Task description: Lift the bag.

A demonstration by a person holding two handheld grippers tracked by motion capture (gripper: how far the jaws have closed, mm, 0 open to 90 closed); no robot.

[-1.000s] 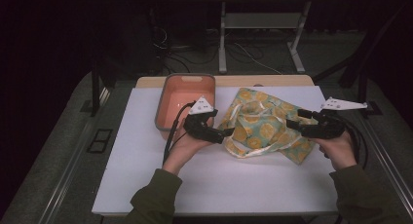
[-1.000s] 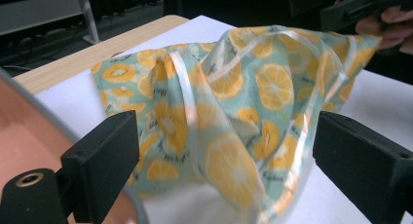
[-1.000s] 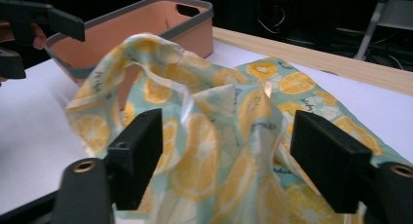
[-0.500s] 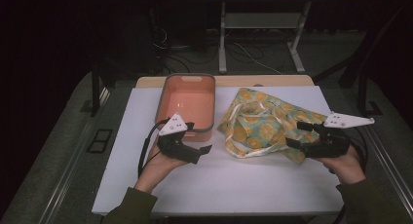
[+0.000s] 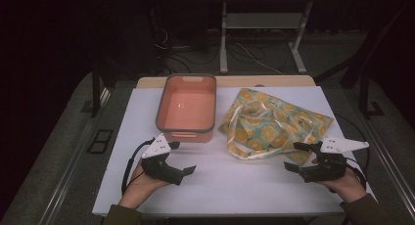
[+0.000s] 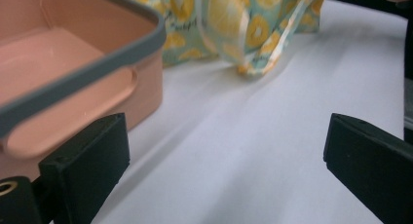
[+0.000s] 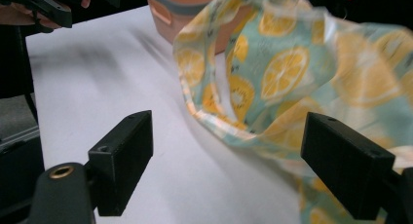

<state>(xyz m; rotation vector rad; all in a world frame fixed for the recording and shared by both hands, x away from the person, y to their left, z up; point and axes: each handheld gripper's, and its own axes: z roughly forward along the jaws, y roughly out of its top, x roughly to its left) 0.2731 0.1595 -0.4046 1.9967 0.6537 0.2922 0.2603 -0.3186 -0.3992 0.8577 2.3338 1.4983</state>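
**A:** What's the setting?

**B:** A white table in a dark room, with grey floor around it and the legs of a stand behind. Nearest the front edge are the person's two hands, each with a gripper.

**A:** How do the grippers stand?

**B:** The left gripper sits at the near left, just in front of the tub's near end. Its jaws have just been opening and are spread wide with bare table between them. The right gripper is at the near right, jaws also just opened and well apart, pinching nothing. In the right gripper view the cloth's edge lies on the table in the gap ahead of the jaws, but the pads are not on it.

**A:** And the cloth bag?

**B:** The lemon-print cloth bag lies crumpled on the table's right half, a little beyond the right gripper, its pale straps loose on top.

**A:** Farther back?

**B:** A pink tub with a grey rim stands left of the bag, close beside it, reaching toward the far edge. It is empty.
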